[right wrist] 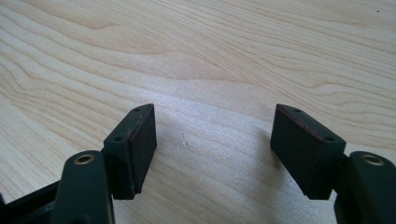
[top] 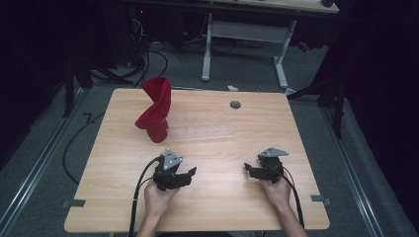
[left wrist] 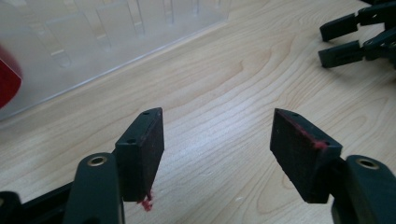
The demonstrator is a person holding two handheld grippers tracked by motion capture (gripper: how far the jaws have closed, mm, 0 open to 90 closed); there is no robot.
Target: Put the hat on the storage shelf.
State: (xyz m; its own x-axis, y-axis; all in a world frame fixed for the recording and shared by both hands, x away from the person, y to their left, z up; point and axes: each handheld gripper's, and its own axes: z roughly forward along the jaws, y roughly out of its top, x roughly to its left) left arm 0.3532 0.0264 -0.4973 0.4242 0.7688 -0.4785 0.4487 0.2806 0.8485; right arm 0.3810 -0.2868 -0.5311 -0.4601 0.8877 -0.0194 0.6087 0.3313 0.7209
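A red cloth [top: 155,109] stands twisted upright on the far left part of the wooden table [top: 222,207]; its red edge [left wrist: 7,79] shows at the left border of the left gripper view. To its right lies a clear plastic tray [top: 200,132] with ribbed slots [left wrist: 93,37]. My left gripper [top: 191,172] rests near the front, held in a hand, its jaws open over bare wood [left wrist: 217,140]. Red lint clings to its pads [left wrist: 299,149]. My right gripper [top: 247,169] rests at the front right, open with nothing between its jaws [right wrist: 215,140].
A round grey grommet [top: 235,104] sits in the tabletop at the back. The right gripper's black jaws [left wrist: 357,37] show at the top right of the left gripper view. Behind the table stands a white desk frame [top: 244,34], with cables on the floor.
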